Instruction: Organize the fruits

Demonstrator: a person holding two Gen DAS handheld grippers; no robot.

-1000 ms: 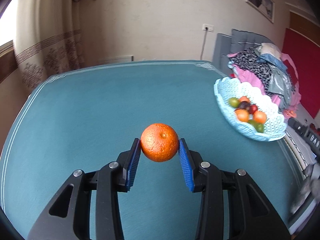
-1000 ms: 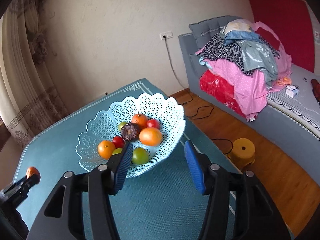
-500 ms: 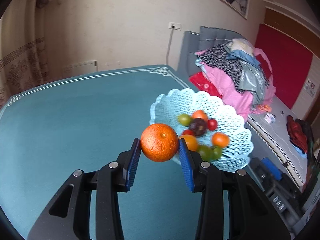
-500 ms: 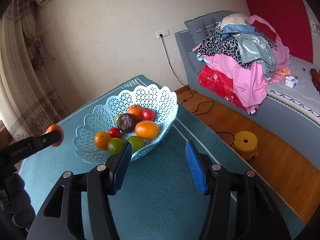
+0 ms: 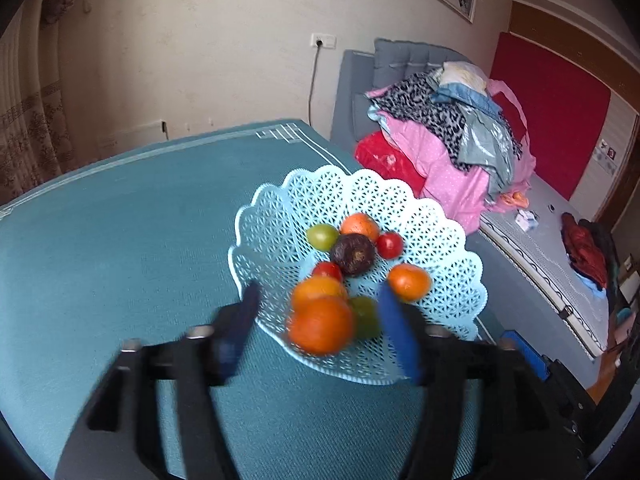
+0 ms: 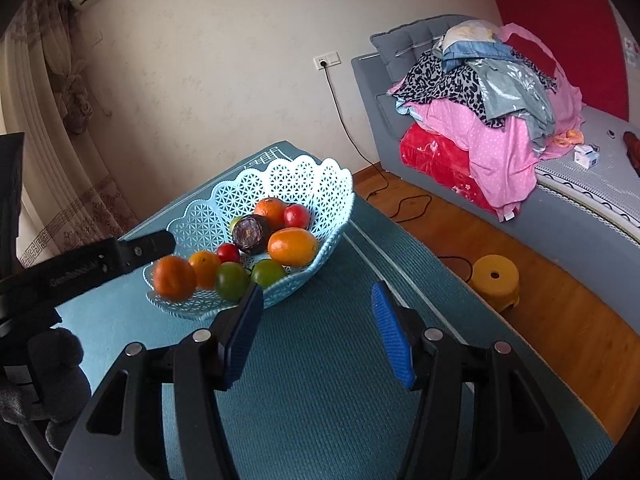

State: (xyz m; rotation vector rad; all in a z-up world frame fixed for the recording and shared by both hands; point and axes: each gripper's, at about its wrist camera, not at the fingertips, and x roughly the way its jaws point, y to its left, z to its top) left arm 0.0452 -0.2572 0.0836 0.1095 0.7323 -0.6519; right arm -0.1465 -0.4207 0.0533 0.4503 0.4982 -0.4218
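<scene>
Now left tool [image 5: 320,328] spread, orange [image 5: 321,325] loose between fingers, right tool [image 6: 316,330] spread, empty.

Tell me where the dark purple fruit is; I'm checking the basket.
The dark purple fruit sits mid-basket in both views, between the green fruit and the red tomato.

Basket [image 6: 200,220] on the table [image 6: 340,360], fruit inside.
The orange [image 5: 321,325] sits at the basket's near edge, between the left gripper's [image 5: 320,330] spread fingers; the right gripper [image 6: 318,330] is nearer, over the table.
</scene>
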